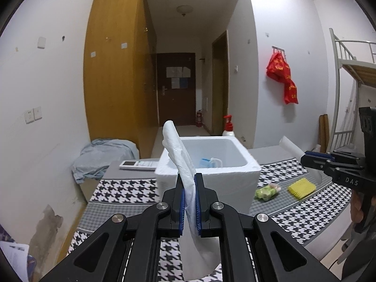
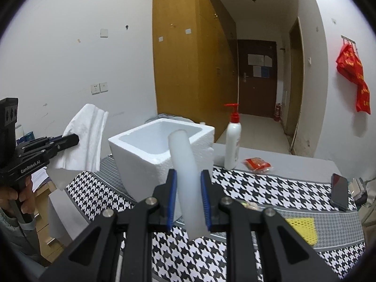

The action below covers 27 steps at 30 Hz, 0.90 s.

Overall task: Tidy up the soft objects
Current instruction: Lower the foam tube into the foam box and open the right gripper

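Left gripper (image 1: 190, 202) clenched on a limp white cloth (image 1: 178, 150), right gripper (image 2: 188, 199) pinching a pale foam sheet (image 2: 185, 164), both held above the table (image 1: 122, 192) just short of the foam box (image 1: 235, 178); both look light and floppy, so grip mid-fold, not edges.

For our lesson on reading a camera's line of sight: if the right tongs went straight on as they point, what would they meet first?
Most likely the white foam box, straight ahead of the right tongs; depth is uncertain.
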Available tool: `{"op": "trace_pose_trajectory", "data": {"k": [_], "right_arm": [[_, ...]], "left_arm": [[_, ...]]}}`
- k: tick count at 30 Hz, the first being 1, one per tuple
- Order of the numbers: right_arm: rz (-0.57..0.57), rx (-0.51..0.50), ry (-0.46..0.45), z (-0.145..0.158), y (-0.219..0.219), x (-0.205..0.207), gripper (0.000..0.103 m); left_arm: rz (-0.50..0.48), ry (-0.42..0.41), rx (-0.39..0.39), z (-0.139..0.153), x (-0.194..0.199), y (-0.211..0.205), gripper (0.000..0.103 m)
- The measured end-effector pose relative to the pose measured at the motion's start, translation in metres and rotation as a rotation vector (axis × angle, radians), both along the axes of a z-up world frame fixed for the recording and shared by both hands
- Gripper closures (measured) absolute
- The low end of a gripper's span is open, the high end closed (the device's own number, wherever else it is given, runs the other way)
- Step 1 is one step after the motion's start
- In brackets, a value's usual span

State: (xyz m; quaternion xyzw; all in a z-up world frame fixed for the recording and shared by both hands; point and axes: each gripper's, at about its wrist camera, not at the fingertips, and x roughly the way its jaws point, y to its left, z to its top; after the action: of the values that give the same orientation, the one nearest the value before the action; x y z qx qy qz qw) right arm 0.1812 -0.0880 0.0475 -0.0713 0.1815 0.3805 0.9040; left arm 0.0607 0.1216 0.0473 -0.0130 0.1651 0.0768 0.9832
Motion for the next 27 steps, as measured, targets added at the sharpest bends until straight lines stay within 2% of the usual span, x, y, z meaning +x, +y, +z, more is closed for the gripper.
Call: {"op": "trace_pose_trajectory", "data": {"k": [14,27], "right_arm": [[0.065,-0.035,-0.011,0.014,0.05,0.007,0.079],[0.082,-0.029,0.063,0.02,0.092,0.041,0.079]], "left_arm": [[0.044,0.016,0.004,-0.009,-0.003,0.021,0.095],[0.072,0.028,-0.03,-0.014,-0.001,0.045,0.095]]}}
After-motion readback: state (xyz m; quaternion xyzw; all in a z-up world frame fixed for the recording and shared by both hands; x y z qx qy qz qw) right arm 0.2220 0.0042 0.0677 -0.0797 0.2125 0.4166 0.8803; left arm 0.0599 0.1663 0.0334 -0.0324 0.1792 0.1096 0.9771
